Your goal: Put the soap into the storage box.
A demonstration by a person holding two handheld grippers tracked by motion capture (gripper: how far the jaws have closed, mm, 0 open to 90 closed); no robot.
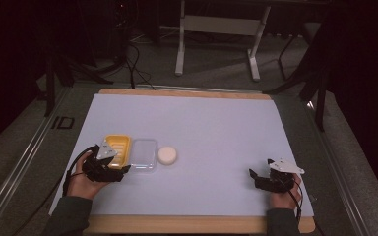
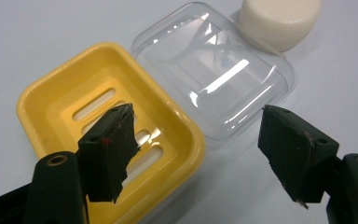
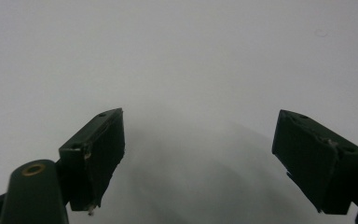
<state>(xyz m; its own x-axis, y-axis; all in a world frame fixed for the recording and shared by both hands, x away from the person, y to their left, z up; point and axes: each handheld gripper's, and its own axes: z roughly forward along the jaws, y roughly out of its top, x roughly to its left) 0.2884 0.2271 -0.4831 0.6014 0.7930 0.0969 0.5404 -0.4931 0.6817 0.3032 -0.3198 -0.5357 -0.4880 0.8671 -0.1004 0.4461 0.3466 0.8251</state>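
A yellow soap dish (image 1: 118, 146) (image 2: 70, 107) with slotted bottom sits at the left of the white table top (image 1: 202, 128). A clear plastic lid (image 1: 143, 155) (image 2: 214, 77) lies right beside it, and a round cream soap bar (image 1: 167, 155) (image 2: 279, 18) lies just past the lid. My left gripper (image 1: 120, 169) (image 2: 198, 144) is open at the dish's near edge, one jaw over the dish, the other over bare table next to the lid. My right gripper (image 1: 256, 177) (image 3: 200, 154) is open over bare table at the right, nothing between its jaws.
The table's wooden edge (image 1: 187, 223) runs along the front. Beyond the far edge stand a white frame's legs (image 1: 216, 44) and cables (image 1: 135, 64) on the dark floor. Metal rails (image 1: 24, 157) flank the table.
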